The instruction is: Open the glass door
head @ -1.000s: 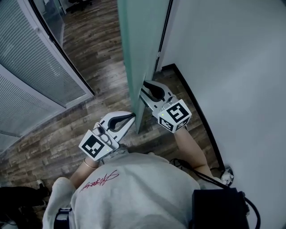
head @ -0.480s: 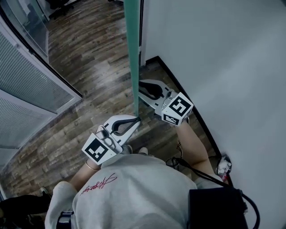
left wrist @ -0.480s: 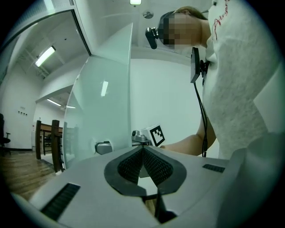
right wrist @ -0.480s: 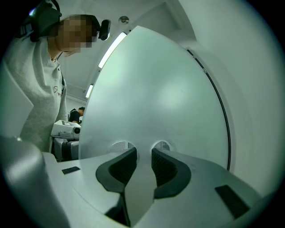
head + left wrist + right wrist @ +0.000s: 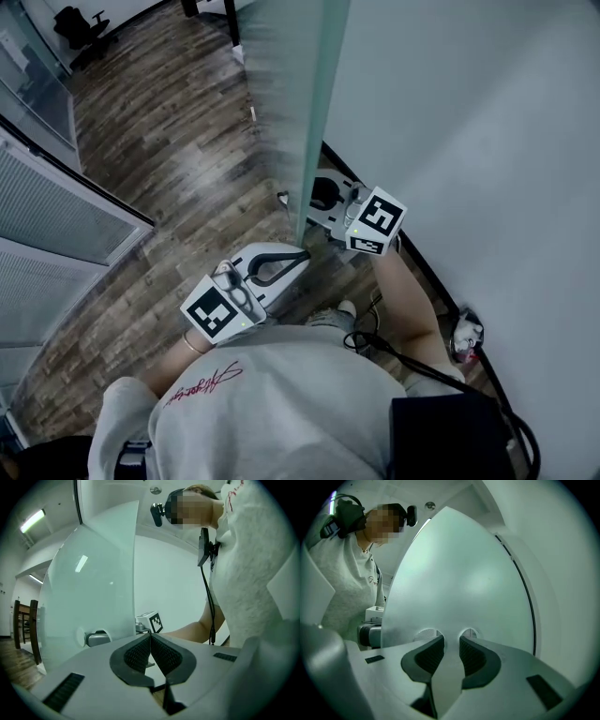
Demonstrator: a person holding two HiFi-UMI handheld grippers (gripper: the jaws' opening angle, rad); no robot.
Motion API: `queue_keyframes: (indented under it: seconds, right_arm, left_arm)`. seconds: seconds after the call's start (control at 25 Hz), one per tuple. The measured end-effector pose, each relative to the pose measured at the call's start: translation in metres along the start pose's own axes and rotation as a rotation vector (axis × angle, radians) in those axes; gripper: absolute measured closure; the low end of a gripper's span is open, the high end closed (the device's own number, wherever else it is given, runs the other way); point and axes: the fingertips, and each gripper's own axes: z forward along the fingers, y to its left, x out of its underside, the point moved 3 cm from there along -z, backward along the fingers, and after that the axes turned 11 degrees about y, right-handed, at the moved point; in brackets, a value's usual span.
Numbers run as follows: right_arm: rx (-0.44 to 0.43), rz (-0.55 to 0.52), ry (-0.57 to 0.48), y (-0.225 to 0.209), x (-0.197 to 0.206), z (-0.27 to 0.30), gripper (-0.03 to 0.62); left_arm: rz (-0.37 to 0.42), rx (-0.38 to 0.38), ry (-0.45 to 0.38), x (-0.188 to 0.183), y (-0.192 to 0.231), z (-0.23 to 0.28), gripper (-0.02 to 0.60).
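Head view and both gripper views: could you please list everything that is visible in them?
glass door: one, frosted, greenish, standing ajar mid-frame
door handle: one, metal, on the door near its edge
floor: one, brown wood planks, left of the door
wall: one, white, right of the door, with black skirting at its foot
partition: one, grey slatted blinds, far left
office chair: one, black, top left
sweatshirt: one, grey, on the person
pack: one, black, at the person's right side
left tool: one, white, jaws together, empty
right tool: one, white, jaws apart, tips at the glass on the wall side
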Motion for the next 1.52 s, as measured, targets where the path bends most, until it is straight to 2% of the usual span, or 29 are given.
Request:
queue_keyframes:
  seconds: [0.16,0.28,0.4,0.52,0.84,1.12,1.28,1.52]
  right_arm:
    - [-0.057,-0.02,0.014,-0.012,-0.011,-0.035,0.482]
    - [-0.095,-0.032,0.014,-0.024,-0.007,-0.045,0.482]
    - [-0.135,-0.029,0.008,-0.034,-0.004,-0.058,0.48]
    - [-0.16,-0.039,0.012,-0.048,0.003,-0.076,0.48]
    - [-0.15,-0.048,0.005,-0.078,0.015,-0.118,0.482]
    - [-0.107,-0.026,0.003,-0.111,0.025,-0.154,0.49]
    - [-0.145,-0.039,0.016,-0.13,0.027,-0.177,0.49]
    - [-0.201,-0.039,0.007,-0.166,0.028,-0.208,0.49]
  left_arm:
    - [-0.024,-0.09,-0.021,-0.024,-0.009,0.037,0.565]
    - [-0.016,-0.163,-0.04,-0.028,-0.01,0.06,0.565]
    - [0.0,-0.2,-0.034,-0.035,-0.016,0.083,0.565]
    - [-0.042,-0.233,-0.044,-0.038,-0.02,0.112,0.565]
    - [-0.14,-0.185,-0.104,-0.038,-0.024,0.156,0.565]
    - [-0.111,-0.117,-0.08,-0.047,-0.022,0.198,0.565]
    - [-0.111,-0.096,-0.09,-0.058,-0.022,0.221,0.565]
    - [-0.104,-0.083,-0.045,-0.059,-0.016,0.255,0.565]
